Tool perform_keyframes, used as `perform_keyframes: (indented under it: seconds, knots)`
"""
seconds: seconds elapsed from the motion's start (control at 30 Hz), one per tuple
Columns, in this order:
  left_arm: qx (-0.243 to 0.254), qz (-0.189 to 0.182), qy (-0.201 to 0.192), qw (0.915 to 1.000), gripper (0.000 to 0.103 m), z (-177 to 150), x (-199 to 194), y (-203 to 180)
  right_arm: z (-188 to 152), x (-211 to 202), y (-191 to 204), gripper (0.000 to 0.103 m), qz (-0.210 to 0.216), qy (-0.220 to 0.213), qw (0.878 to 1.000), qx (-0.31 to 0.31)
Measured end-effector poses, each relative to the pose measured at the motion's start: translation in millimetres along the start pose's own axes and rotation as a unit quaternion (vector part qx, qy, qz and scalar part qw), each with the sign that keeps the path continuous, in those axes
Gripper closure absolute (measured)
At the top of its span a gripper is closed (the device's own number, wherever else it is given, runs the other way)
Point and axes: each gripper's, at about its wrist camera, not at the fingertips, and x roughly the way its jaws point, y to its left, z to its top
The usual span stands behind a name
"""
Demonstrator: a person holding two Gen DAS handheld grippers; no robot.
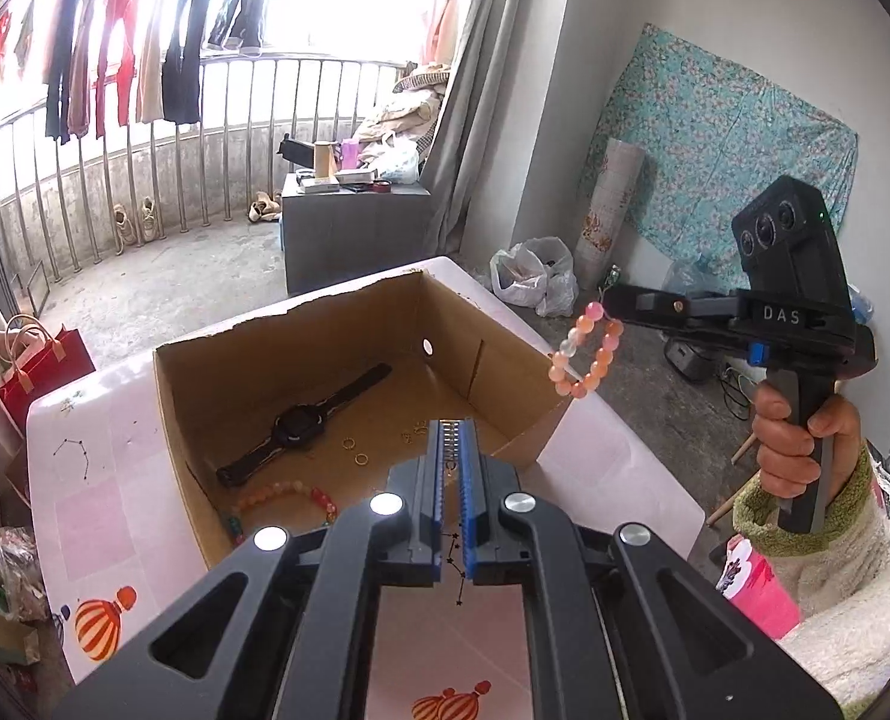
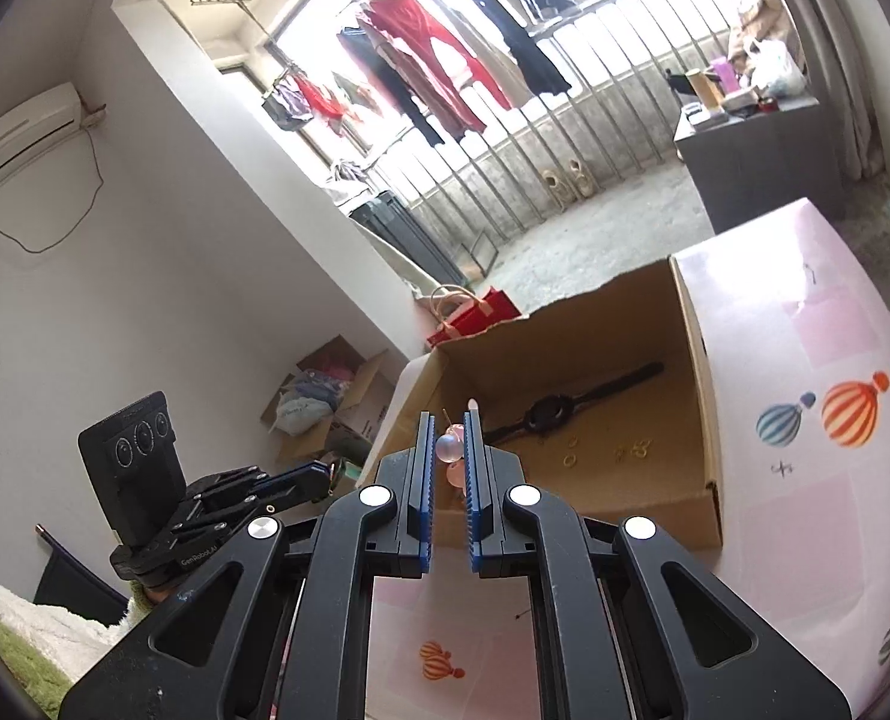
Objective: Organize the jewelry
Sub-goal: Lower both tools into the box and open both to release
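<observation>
An open cardboard box [image 1: 348,360] stands on the pink table [image 1: 102,516]. In it lie a black watch [image 1: 300,426], small gold rings [image 1: 354,450] and a bead bracelet [image 1: 288,495]. My left gripper [image 1: 454,423] hovers over the box's near edge, shut on a small ribbed silvery piece [image 1: 452,447]. My right gripper [image 1: 608,300] is held up to the right of the box, shut on an orange-pink bead bracelet [image 1: 589,354] that hangs from its tips. In the right wrist view pink beads [image 2: 449,449] sit between the pads of the right gripper [image 2: 448,417], with the box [image 2: 565,360] and watch [image 2: 553,411] beyond.
A red gift bag [image 1: 42,372] stands left of the table. A grey cabinet [image 1: 348,228] and plastic bags [image 1: 535,282] are on the floor behind. A box of clothes [image 2: 330,396] sits by the wall. A person's hand [image 1: 805,432] in a fuzzy sleeve grips the right handle.
</observation>
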Motion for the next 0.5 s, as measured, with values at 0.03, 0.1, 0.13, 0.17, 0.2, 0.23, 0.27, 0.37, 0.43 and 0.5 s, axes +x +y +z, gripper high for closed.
perform_keyframes:
  seconds: [0.03,0.1,0.13,0.17,0.2,0.23,0.27,0.37,0.43,0.5]
  knots:
    - [-0.001,-0.003,0.011,0.9999,0.099,5.8,8.5,3.9,4.4,9.3,2.6,0.096,-0.006,0.002,1.0,-0.005]
    - [-0.009,-0.013,0.041,0.9991,0.099,18.4,30.0,13.1,13.7,21.2,-2.2,0.096,-0.016,0.01,1.0,-0.017]
    - [-0.014,-0.019,0.057,0.9981,0.099,24.0,42.2,18.2,18.5,27.7,-6.3,0.096,-0.021,0.015,0.999,-0.019]
    - [-0.019,-0.026,0.073,0.9968,0.099,30.8,54.6,23.0,22.0,36.9,-9.9,0.096,-0.021,0.021,0.999,-0.018]
    - [-0.024,-0.034,0.091,0.995,0.099,38.3,68.9,28.2,23.5,44.1,-15.2,0.096,-0.02,0.025,0.999,-0.017]
    - [-0.028,-0.038,0.113,0.9925,0.099,45.3,83.6,31.7,25.4,49.8,-20.5,0.096,-0.019,0.03,0.999,-0.014]
    - [-0.031,-0.039,0.134,0.9897,0.099,51.0,99.1,35.6,27.3,56.2,-23.7,0.096,-0.02,0.034,0.999,-0.013]
    - [-0.034,-0.04,0.197,0.9789,0.099,67.4,148.5,44.9,28.2,69.5,-36.6,0.096,-0.029,0.047,0.998,-0.003]
    - [-0.042,-0.044,0.234,0.9704,0.099,73.8,181.5,51.0,27.4,75.6,-41.3,0.096,-0.036,0.053,0.998,-0.001]
    - [-0.048,-0.043,0.271,0.9604,0.099,75.8,214.1,54.6,25.9,77.5,-45.3,0.096,-0.047,0.058,0.997,-0.003]
